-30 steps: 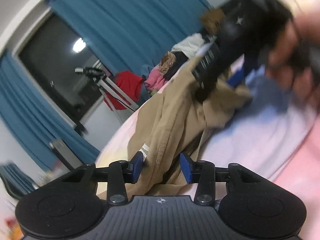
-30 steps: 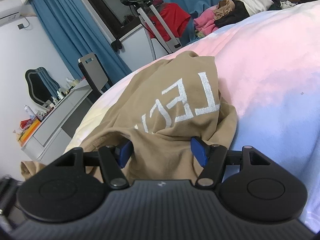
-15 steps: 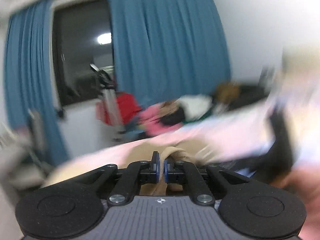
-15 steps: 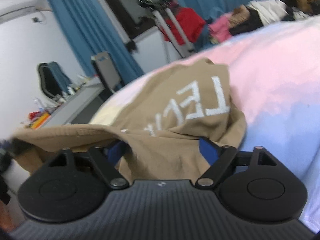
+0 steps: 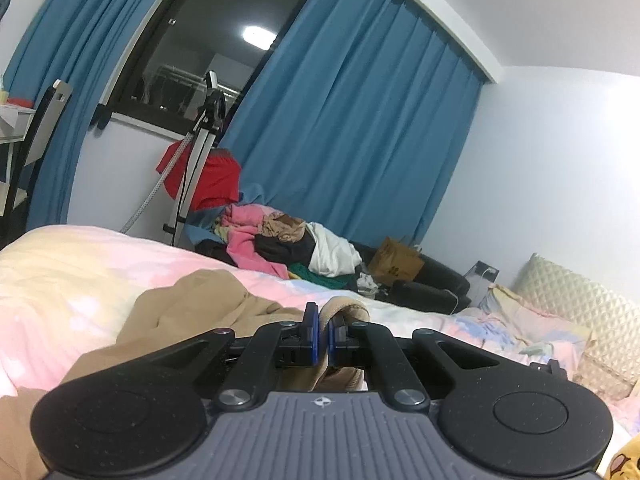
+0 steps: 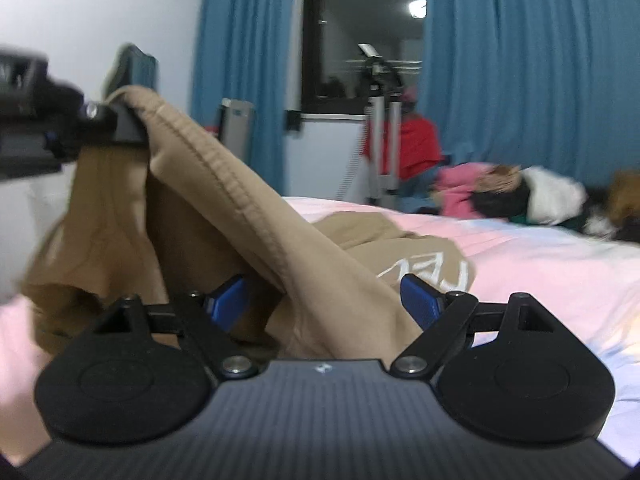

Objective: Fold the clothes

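A tan garment with white lettering (image 6: 248,216) lies partly on the pink and blue bed (image 6: 540,256). My left gripper (image 5: 322,334) is shut on a fold of the tan garment (image 5: 192,312) and holds its edge up off the bed. In the right wrist view the left gripper shows at upper left with the hem draped from it. My right gripper (image 6: 324,296) is open, its blue pads on either side of the hanging stitched hem, not closed on it.
A pile of clothes (image 5: 288,240) lies beyond the bed's far edge, by blue curtains (image 5: 352,128). A tripod stand with a red cloth (image 5: 200,168) stands at the window. A chair (image 5: 36,136) is at left, pillows and headboard (image 5: 576,320) at right.
My left gripper has shut on the tan garment's edge and lifted it up off the bed. My right gripper stayed open and swung up under the raised hem.
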The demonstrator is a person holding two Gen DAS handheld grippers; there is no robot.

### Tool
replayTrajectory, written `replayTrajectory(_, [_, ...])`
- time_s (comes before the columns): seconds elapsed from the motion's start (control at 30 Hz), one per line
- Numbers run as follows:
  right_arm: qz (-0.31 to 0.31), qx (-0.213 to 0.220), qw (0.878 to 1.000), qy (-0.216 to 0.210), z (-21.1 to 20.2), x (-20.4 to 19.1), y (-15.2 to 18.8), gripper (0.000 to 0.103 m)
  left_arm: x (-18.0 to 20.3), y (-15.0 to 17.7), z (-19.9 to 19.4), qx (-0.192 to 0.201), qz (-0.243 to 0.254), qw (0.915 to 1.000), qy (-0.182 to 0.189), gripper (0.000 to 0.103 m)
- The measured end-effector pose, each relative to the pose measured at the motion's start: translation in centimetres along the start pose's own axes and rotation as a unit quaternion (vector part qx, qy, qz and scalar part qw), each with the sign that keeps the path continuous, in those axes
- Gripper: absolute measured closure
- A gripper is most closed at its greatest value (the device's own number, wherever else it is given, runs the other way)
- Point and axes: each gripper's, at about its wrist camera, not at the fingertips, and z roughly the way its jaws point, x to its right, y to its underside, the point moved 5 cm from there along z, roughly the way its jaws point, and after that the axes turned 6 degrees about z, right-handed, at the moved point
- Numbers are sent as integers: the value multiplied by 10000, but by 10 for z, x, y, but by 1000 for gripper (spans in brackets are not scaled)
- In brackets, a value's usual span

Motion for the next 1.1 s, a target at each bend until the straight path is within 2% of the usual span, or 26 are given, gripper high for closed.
replayTrajectory(0.17, [-119,-68,9968,789,6,5,7,19,7,23,13,-165,43,9998,-54,98])
replayTrajectory(0.27, [72,-543,9925,1089,11,22,16,19,8,29,25,-241,109,9996,-63,98])
replayTrajectory(0.4, [0,-1385,9853,1001,11,37,26,19,9,37,33,-386,295,9988,-78,98])
replayTrajectory(0.53, [-378,-1692,9790,1069,-7,42,26,19,11,44,36,-493,485,9976,50,98])
replayTrajectory(0.67, [-687,-1875,9747,1003,-25,39,26,19,5,43,32,-448,241,9986,110,98])
replayTrajectory(0.8, [-654,-1684,9798,854,-38,25,31,19,-1,36,27,-381,16,9991,184,98])
replayTrajectory(0.93, [-204,-1136,9929,286,-42,3,33,19,-6,32,25,-379,-199,9986,315,98])
replayTrajectory(1.1, [-176,-919,9925,791,-7,-11,42,19,-5,33,28,-420,-241,9982,352,98])
